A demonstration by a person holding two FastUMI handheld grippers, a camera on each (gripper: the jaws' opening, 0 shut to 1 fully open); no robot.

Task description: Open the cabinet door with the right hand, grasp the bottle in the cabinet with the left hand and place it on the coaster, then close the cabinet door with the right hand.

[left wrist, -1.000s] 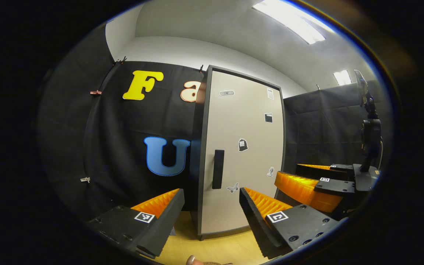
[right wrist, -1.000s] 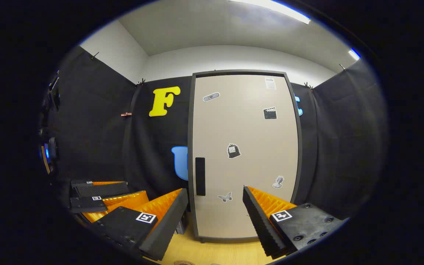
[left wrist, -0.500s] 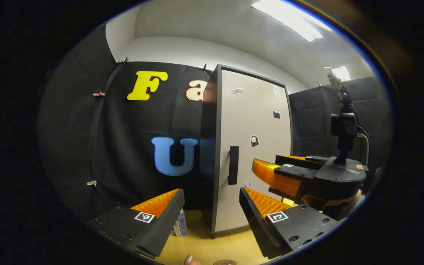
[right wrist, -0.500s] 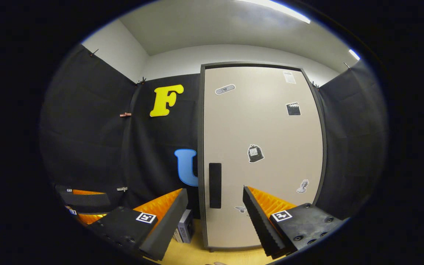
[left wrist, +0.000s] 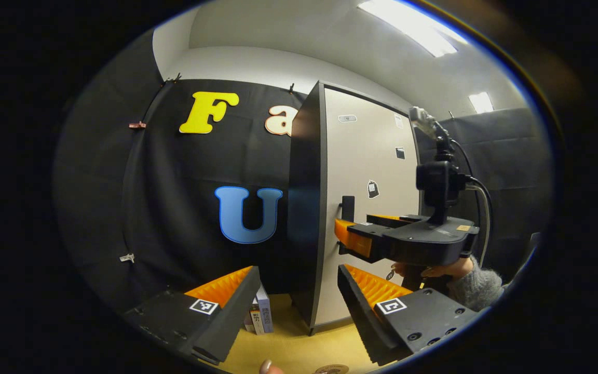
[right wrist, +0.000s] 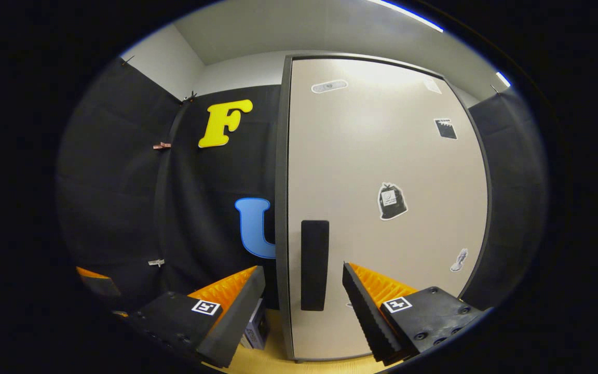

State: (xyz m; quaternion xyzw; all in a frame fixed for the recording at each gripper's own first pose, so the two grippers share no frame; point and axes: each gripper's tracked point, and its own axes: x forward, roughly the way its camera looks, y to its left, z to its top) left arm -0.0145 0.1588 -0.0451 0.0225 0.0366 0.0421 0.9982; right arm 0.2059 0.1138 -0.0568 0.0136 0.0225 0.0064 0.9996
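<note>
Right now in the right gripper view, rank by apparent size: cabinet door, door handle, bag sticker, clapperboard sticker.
1. Cabinet door
2. Door handle
3. Bag sticker
4. Clapperboard sticker, though it lies toward the fisheye's edge, so its rank against the bag sticker is unsure.

Left gripper [left wrist: 296, 291]: ribbed fingers, black bodies with screws, each bearing a square black-and-white marker. Right gripper [right wrist: 303, 293]: same build. Above the right gripper's body, left gripper view: black camera [left wrist: 436, 182] on post, cable [left wrist: 483, 208] looping down. Below it: grey knit sleeve [left wrist: 478, 288].
</note>
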